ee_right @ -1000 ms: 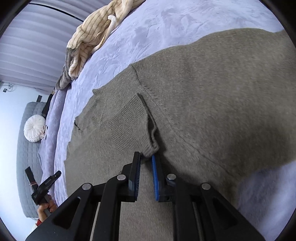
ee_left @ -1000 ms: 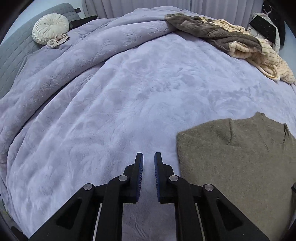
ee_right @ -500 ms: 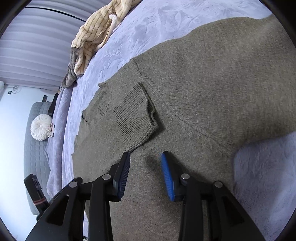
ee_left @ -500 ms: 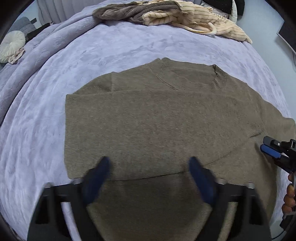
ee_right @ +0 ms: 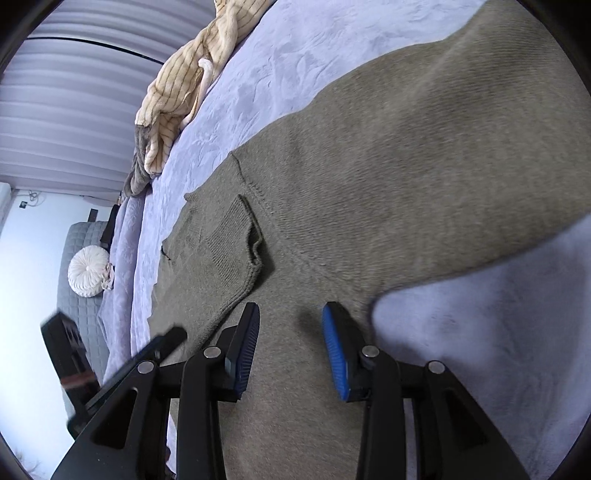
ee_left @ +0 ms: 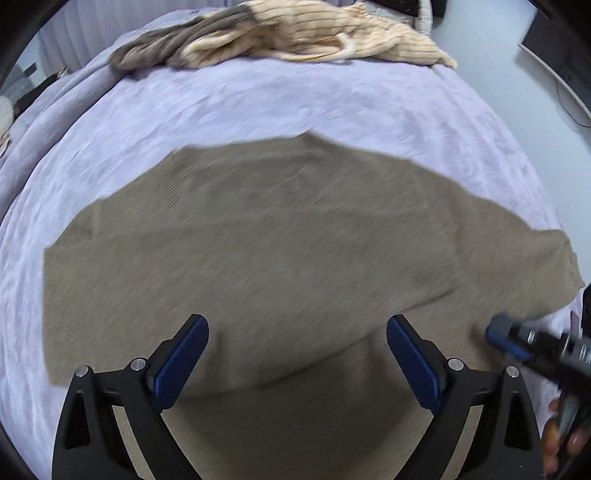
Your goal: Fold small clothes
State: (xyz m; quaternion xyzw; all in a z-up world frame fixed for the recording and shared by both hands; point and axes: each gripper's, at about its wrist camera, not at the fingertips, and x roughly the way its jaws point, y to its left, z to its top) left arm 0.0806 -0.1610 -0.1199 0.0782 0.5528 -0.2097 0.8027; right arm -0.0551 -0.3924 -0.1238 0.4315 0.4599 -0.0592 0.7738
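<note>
Across the lavender plush bedspread (ee_left: pixel 295 107) lies an olive-brown knitted sweater (ee_left: pixel 280 236), spread flat on the bedspread's near half; one ribbed sleeve cuff (ee_right: pixel 236 245) is folded onto its body, as the right wrist view shows. At the bedspread's far left, a round cream pleated cushion (ee_right: pixel 88 271) rests against a grey quilted headboard (ee_right: pixel 79 236). Moving right, the left gripper (ee_left: pixel 297 354) hangs just over the sweater's near part, its blue-padded fingers spread wide with nothing between them. Beyond the sweater, on the bedspread's far edge, a heap of grey and cream striped fleece clothes (ee_left: pixel 295 33) lies well apart from it. Further right, the right gripper (ee_right: pixel 291 347) hovers over the sweater near the bedspread's right side, just beside the folded cuff, its fingers parted and empty; the left wrist view is blurred there, showing only its blue tip (ee_left: pixel 506 338).
</note>
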